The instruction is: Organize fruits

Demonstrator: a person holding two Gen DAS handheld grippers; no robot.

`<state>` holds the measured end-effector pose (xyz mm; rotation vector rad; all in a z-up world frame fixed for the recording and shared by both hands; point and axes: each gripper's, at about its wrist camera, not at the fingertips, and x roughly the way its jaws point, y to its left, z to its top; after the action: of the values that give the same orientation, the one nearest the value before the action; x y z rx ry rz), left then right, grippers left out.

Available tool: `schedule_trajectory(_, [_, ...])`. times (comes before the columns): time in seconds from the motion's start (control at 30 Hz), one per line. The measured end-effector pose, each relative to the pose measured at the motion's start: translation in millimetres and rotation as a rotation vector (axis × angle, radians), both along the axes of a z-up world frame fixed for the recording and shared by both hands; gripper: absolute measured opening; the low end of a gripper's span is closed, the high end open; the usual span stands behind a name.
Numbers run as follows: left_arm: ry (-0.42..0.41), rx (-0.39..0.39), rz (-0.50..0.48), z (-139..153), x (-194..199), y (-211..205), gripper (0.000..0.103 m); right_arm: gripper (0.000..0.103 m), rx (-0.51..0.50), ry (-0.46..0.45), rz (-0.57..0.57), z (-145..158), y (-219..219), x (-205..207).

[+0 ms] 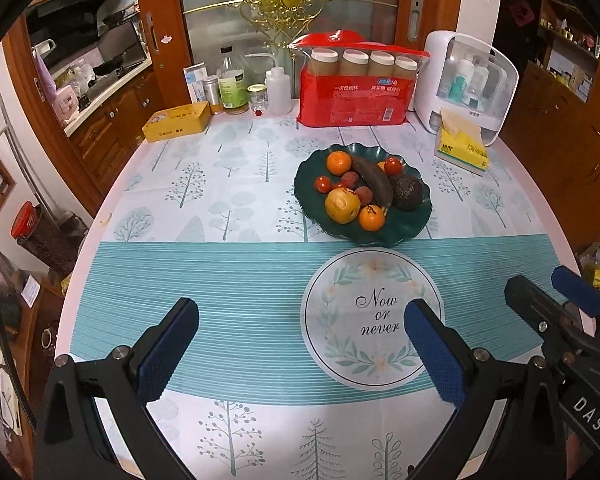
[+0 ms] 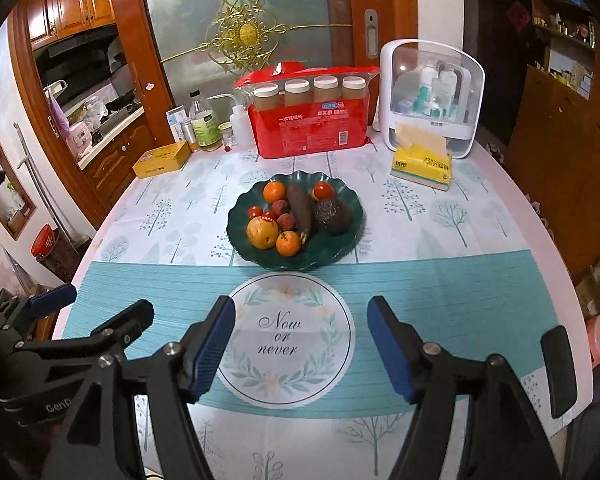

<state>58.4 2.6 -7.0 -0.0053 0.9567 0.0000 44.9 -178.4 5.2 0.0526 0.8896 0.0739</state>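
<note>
A dark green scalloped plate (image 1: 412, 224) (image 2: 340, 196) sits on the table's middle. It holds two oranges (image 1: 339, 162), a blackened banana (image 1: 374, 182) (image 2: 300, 210), an avocado (image 1: 407, 192) (image 2: 334, 216), a yellow pear-like fruit (image 1: 342, 205) (image 2: 262, 233), lychees (image 1: 348, 179) and small tomatoes (image 1: 323, 184). My left gripper (image 1: 300, 352) is open and empty, over the striped cloth short of the plate. My right gripper (image 2: 300, 344) is open and empty, just short of the plate. The right gripper also shows at the right edge of the left wrist view (image 1: 556, 292).
A red pack of paper cups (image 1: 356, 88) (image 2: 308, 116), bottles (image 1: 232, 80), a yellow tin (image 1: 178, 120), a white storage box (image 1: 464, 84) and a yellow tissue pack (image 1: 462, 144) (image 2: 422, 162) line the table's far side. A round "Now or never" print (image 2: 284, 336) lies before the plate.
</note>
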Motion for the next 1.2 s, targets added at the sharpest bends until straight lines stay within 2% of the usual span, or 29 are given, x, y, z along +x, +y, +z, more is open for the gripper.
schedule_trajectory(0.43, [0.024,-0.019,-0.013,-5.8,-5.1,-5.8,0.102,0.069,-0.014,0.015,-0.021,-3.6,-7.1,-13.1])
schedule_trajectory(1.2, [0.04,-0.011,-0.029,-12.2,1.1,-6.6,0.102,0.069,-0.011,0.032,-0.039,-8.3,-10.4,-12.0])
